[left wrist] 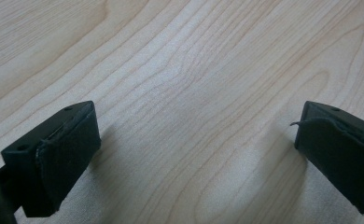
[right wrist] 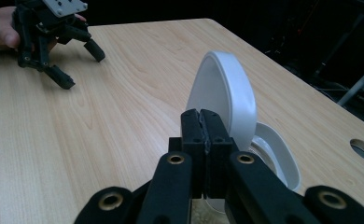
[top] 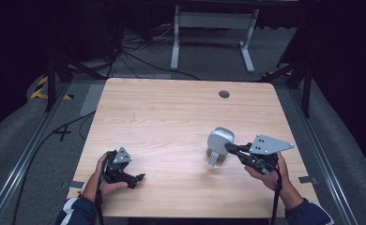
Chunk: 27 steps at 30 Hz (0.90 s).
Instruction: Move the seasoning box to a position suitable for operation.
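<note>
White mug [top: 220, 142] hangs tilted above the right half of the table [top: 171, 117], gripped by the right tool [top: 231, 149], whose jaws are pressed together on its handle [right wrist: 276, 154]. In the right gripper view the mug's rounded body [right wrist: 227, 95] rises just past the jaw tips. Left tool [top: 136, 179] rests low near the table's front left edge, jaws spread wide over bare wood [left wrist: 185, 93], held in the person's left hand [top: 103, 180].

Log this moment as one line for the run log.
left claw: open, low over table, nothing held | right claw: shut on white cup, cup tilted, lifted | second white piece beside cup
</note>
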### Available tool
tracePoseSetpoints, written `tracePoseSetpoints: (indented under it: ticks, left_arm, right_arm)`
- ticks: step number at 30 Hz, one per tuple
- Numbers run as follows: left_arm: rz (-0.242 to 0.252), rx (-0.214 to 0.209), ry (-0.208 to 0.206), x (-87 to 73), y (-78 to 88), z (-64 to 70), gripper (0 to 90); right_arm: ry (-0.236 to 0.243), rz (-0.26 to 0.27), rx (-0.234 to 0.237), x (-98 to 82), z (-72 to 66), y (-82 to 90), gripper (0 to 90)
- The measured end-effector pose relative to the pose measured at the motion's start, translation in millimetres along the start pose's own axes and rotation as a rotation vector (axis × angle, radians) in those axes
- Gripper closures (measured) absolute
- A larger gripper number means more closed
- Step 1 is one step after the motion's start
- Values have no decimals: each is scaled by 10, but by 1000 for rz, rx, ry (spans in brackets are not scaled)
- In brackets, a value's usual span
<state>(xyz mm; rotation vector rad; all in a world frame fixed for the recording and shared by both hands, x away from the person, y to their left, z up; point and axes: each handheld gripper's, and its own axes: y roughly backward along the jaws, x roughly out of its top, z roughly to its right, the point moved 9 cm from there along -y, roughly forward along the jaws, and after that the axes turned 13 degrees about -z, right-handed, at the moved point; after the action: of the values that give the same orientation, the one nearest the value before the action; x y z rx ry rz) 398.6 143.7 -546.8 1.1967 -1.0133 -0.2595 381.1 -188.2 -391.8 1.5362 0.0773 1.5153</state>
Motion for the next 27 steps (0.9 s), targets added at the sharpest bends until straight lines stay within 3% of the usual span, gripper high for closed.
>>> tracePoseSetpoints:
  ticks: [7,27]
  left_arm:
    - [0,1,-6,1,0,-4,3]
    - [-1,3,-2,-3,2,-3,4]
  right_arm:
    - [-29,-3,-13,-32,91,7,899]
    - [-29,-36,-19,-106,184,-43,899]
